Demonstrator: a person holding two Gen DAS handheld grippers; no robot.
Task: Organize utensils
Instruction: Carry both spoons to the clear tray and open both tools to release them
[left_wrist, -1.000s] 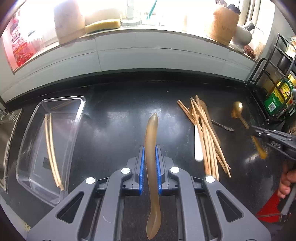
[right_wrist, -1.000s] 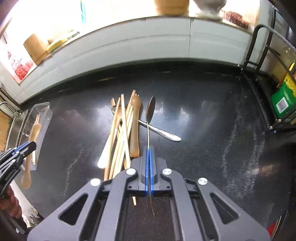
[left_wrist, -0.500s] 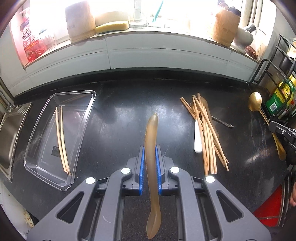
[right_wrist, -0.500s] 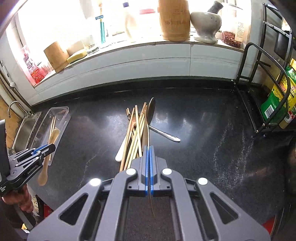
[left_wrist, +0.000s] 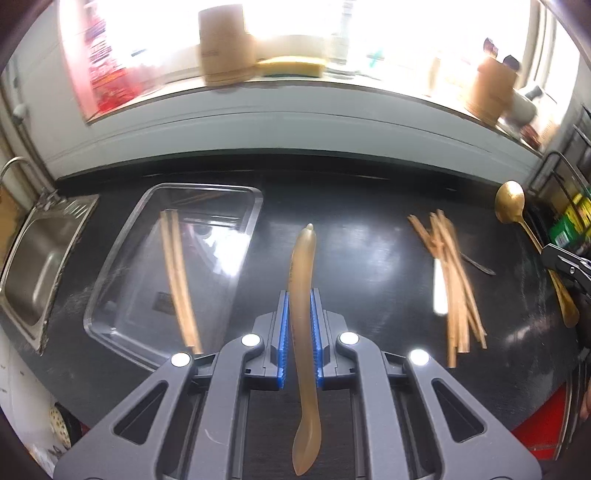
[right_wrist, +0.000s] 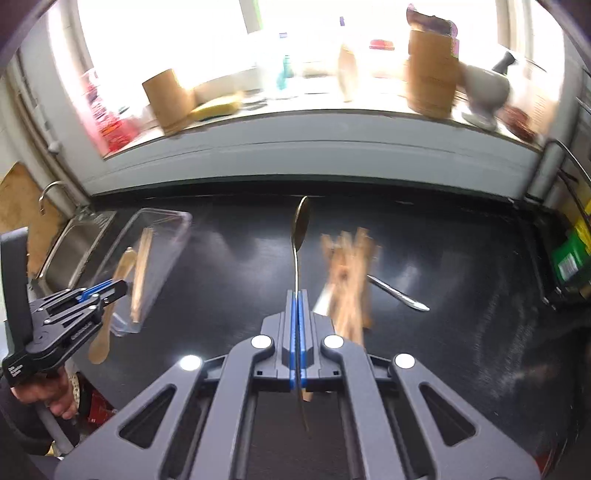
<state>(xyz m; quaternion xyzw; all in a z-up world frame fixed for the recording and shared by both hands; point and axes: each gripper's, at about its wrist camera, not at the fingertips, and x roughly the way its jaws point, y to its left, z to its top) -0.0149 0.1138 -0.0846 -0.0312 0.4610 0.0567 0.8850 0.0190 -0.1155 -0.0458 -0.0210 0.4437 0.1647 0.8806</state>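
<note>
My left gripper (left_wrist: 299, 295) is shut on a tan wooden spoon (left_wrist: 302, 273), held above the black counter just right of a clear plastic tray (left_wrist: 236, 254) that holds two chopsticks (left_wrist: 177, 273). My right gripper (right_wrist: 296, 295) is shut on a gold metal spoon (right_wrist: 299, 229), seen edge-on, bowl pointing away. A pile of wooden chopsticks (left_wrist: 454, 273) with a white utensil and a steel spoon (right_wrist: 399, 295) lies on the counter to the right. The left gripper also shows in the right wrist view (right_wrist: 110, 290), beside the tray (right_wrist: 173, 236).
A steel sink (left_wrist: 37, 254) lies left of the tray. A windowsill holds wooden holders (right_wrist: 430, 74), a sponge and a mortar. A wire rack with green packets (right_wrist: 570, 258) stands at the right.
Both grippers have lifted and swung left with their spoons. The tray is now nearer the left gripper, and the chopstick pile has shifted right in both views.
</note>
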